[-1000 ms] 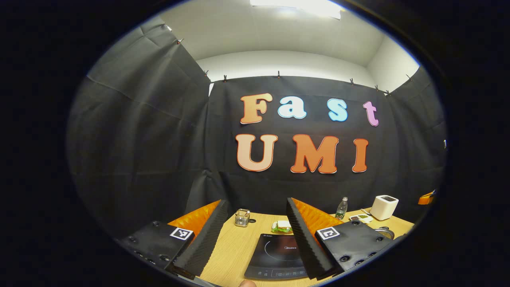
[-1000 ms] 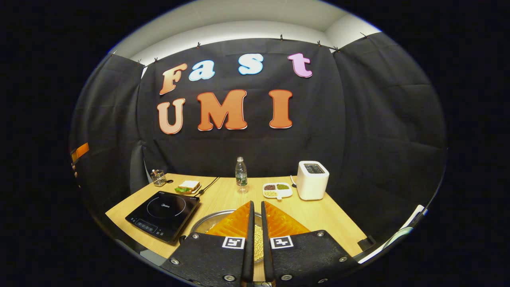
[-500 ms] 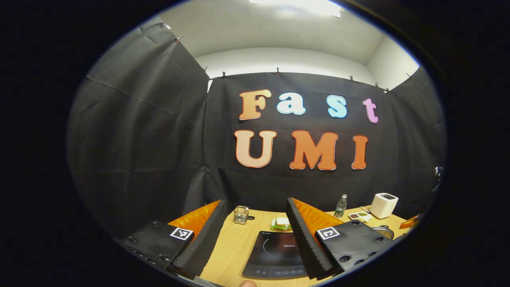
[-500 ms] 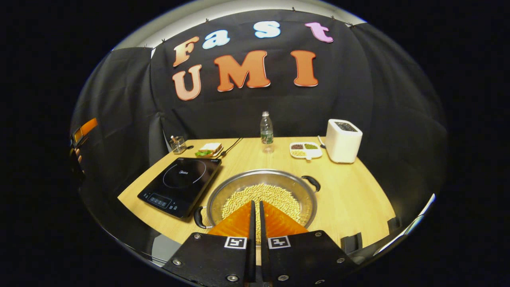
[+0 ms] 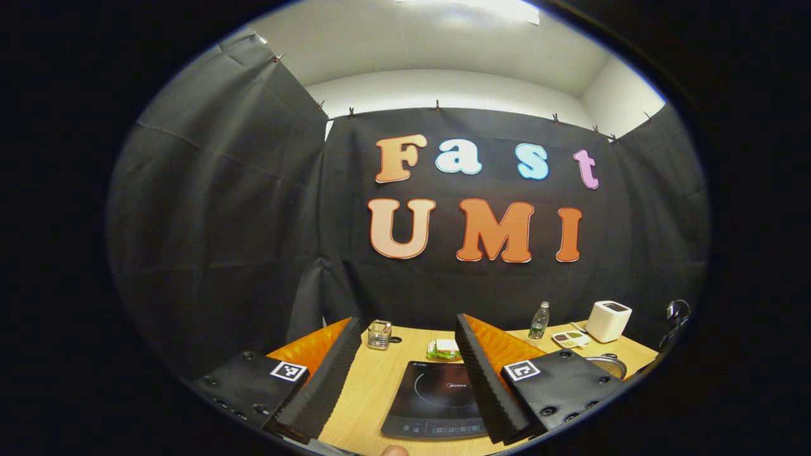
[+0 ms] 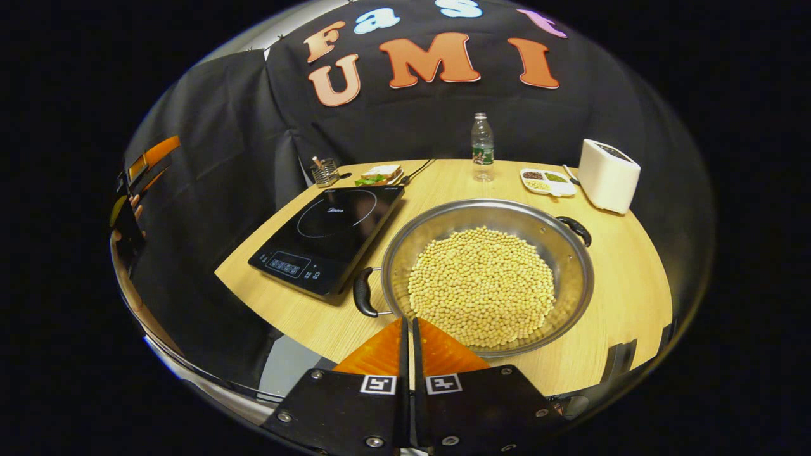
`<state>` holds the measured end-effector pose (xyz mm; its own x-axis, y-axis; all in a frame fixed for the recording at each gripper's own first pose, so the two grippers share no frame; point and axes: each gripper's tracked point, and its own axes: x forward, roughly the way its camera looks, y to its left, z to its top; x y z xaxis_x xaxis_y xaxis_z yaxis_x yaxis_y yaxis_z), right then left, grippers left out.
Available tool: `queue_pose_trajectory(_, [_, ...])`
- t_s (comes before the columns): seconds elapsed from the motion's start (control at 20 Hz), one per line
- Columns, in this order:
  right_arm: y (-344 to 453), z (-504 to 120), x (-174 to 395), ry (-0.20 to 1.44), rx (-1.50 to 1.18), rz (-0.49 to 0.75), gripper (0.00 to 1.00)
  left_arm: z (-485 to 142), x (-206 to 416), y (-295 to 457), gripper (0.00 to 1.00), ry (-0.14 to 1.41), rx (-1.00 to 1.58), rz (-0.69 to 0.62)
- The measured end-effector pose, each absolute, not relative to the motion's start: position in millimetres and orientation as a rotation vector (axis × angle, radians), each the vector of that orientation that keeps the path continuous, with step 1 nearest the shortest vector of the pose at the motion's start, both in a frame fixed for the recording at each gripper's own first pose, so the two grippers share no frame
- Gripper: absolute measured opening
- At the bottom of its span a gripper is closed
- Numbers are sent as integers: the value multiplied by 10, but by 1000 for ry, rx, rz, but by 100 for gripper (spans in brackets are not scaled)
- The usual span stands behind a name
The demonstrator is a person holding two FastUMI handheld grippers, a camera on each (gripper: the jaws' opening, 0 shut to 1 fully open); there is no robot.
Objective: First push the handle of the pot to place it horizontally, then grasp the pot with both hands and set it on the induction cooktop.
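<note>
Looks like we're right at the start, the pushing step. The right gripper (image 6: 408, 329) hangs above the near rim of the pot (image 6: 488, 278), fingers pressed together with only a thin slit between them and nothing held. That seems right for nudging a handle rather than grabbing. The left gripper (image 5: 405, 354) is over by the cooktop (image 5: 437, 399), fingers spread wide, holding nothing, well apart from the pot, whose rim (image 5: 605, 364) just peeks out past its right finger.

The pot sits on the wooden table (image 6: 633, 285), just beside the cooktop (image 6: 329, 231), on its right in the right gripper view. It's a wide, shallow metal pan loaded with pale beans. Two dark loop handles: one (image 6: 364, 292) at the near left, close to the cooktop's corner, the other (image 6: 575, 228) at the far right. So the handle line runs diagonal, not level across.

My guess for the next move: bring the closed tips down beside the near handle and sweep it round until both handles line up side to side. Go gently, since that bean load could slosh and the cooktop edge is right there.
</note>
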<state>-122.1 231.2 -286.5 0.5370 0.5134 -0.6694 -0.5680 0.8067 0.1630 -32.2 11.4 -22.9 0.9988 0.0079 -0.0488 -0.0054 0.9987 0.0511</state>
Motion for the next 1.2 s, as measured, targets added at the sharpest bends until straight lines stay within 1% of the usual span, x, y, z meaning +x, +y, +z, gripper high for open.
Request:
queue_pose_trajectory(0.2, [2486, -3012, -1335, 811, -91, 694, 2, -276, -319, 111, 97, 60, 54, 9])
queue_pose_trajectory(0.5, [2710, -3168, -1400, 859, -108, 732, 0, -370, -287, 143, 98, 84, 47, 12])
queue_pose_trajectory(0.8, [2930, -3290, -1417, 876, -141, 749, 0, -381, -256, 221, 98, 84, 45, 31])
queue_pose_trajectory(0.9, [2952, -3308, -1342, 858, -171, 729, 0, -388, -265, 236, 98, 82, 51, 34])
queue_pose_trajectory(1.2, [3067, -3356, -1334, 875, -152, 727, 0, -433, -294, 329, 98, 97, 49, 31])
